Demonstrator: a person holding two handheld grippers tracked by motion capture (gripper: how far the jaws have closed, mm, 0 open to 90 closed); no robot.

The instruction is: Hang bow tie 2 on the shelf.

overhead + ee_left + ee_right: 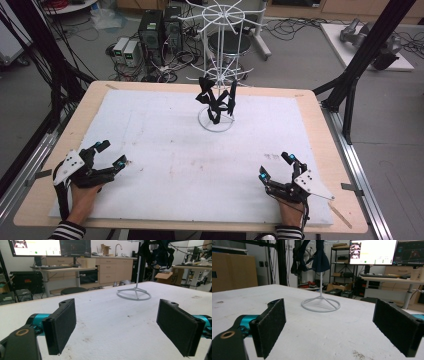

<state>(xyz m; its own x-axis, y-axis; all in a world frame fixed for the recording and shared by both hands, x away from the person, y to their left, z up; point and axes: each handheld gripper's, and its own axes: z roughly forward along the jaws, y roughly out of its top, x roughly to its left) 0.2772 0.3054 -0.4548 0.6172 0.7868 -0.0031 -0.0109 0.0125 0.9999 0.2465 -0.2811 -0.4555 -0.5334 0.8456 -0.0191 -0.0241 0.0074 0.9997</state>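
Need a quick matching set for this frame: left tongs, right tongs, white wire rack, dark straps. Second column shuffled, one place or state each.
1. left tongs
2. right tongs
3. white wire rack
4. dark straps

a. hanging on the rack
b. open, near left of mat
c. standing at far middle of mat
d. open, near right of mat

Pairs: 1-b, 2-d, 3-c, 4-a

- No text, label, brand, number or sign could be read anywhere in the pictures.
- The monitors behind the table in the left gripper view showed windows whose writing was too small and blurred to make out.
- The screens in the right gripper view were likewise unreadable.
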